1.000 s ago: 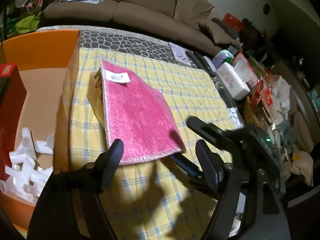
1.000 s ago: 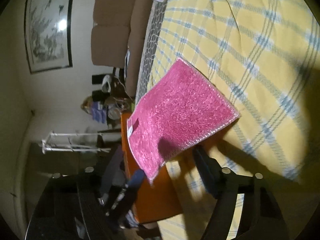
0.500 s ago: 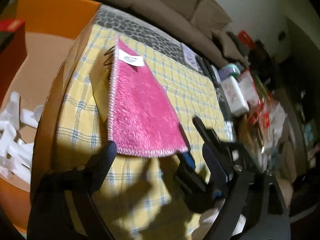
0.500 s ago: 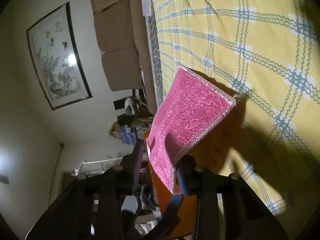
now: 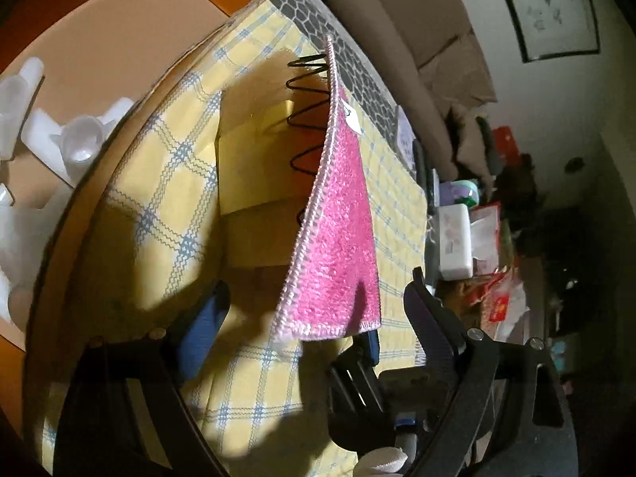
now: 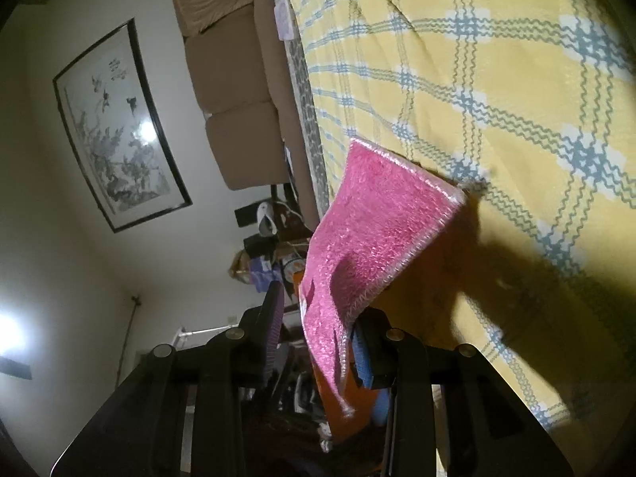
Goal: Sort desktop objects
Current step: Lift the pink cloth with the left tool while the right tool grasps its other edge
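Note:
A pink fuzzy cloth [image 5: 338, 238] stands lifted on edge above the yellow checked tablecloth [image 5: 167, 167]. My right gripper [image 6: 318, 318] is shut on the cloth [image 6: 377, 238] at its near corner; in the left wrist view its blue pad [image 5: 371, 346] shows right under that corner. Beneath the raised cloth lies a spiral-bound notebook [image 5: 254, 171] with a black wire spine [image 5: 310, 91]. My left gripper [image 5: 314, 318] is open, its fingers [image 5: 202, 318] spread to either side of the cloth's lower edge and not pressing on it.
An orange box [image 5: 119, 20] holding white plastic pieces [image 5: 79, 139] borders the cloth on the left. A white box [image 5: 455, 238], remotes and packets crowd the table's far right edge. A brown sofa [image 6: 238, 119] stands beyond the table, under a framed picture [image 6: 115, 127].
The right gripper closed on the cloth's corner and raised it from flat to on edge, uncovering the notebook. The left gripper sank and rolled, its jaws wider.

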The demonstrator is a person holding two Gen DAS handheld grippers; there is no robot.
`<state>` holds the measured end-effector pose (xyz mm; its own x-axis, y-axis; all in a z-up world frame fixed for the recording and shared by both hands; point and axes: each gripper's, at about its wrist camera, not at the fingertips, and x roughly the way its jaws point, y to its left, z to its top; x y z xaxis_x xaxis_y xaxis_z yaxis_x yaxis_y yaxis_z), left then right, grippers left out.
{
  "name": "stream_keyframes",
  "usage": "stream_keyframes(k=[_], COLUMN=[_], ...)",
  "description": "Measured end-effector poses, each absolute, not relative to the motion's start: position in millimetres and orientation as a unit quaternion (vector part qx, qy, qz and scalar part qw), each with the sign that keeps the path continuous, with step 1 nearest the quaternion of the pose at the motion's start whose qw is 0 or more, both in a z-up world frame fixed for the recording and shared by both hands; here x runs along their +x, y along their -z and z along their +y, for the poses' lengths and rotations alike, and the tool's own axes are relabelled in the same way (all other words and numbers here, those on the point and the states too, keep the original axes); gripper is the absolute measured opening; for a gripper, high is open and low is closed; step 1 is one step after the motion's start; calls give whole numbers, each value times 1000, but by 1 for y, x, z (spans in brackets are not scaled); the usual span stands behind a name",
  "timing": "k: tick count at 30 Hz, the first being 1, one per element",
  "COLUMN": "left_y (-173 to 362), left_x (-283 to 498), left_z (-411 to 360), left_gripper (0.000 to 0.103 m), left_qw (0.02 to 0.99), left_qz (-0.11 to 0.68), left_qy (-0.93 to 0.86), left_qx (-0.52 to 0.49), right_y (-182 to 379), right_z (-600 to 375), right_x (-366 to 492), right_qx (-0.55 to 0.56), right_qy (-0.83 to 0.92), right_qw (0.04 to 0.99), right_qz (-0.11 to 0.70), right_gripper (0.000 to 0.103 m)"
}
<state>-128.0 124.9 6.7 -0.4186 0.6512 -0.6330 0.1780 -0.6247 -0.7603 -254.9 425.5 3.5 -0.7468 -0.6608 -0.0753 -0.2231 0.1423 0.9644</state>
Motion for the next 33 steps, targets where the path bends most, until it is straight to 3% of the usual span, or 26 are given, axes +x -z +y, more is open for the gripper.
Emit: stream_keyframes(k=[3,6,9,10,11,16,21,33], left_y=[-9,-11,-10,-10,-11,-17,-40,-120], left_x=[-132,-136,-139,-139,-139,-133,-126,-113], left_z=[127,128,130,132,133,136,145,134], left_gripper=[86,74,50,32,24,6,4,4], left_qw=[165,157,162,167,172,186,210,281], left_qz=[-403,-404,-395,-391,-386,-369,-335,-310], left_qy=[-746,-750,-752,-752,-752,-763,-784,-806], left_qx=[-503,-500,-503,-504,-505,-496,-478,-419], right_y=[-6,-10,-11,-12,-13,-20,-31,-99], right_z=[423,425,424,423,421,416,417,414], right_x=[-256,-256,-259,-259,-260,-262,-264,-267], right_qx=[309,309,312,315,318,324,312,274], right_qy=[586,594,602,606,609,629,646,693], right_qw=[193,190,189,188,188,197,212,284], right_qz=[-724,-718,-710,-706,-702,-679,-664,-604], right_gripper=[33,33,35,35,35,35,31,30])
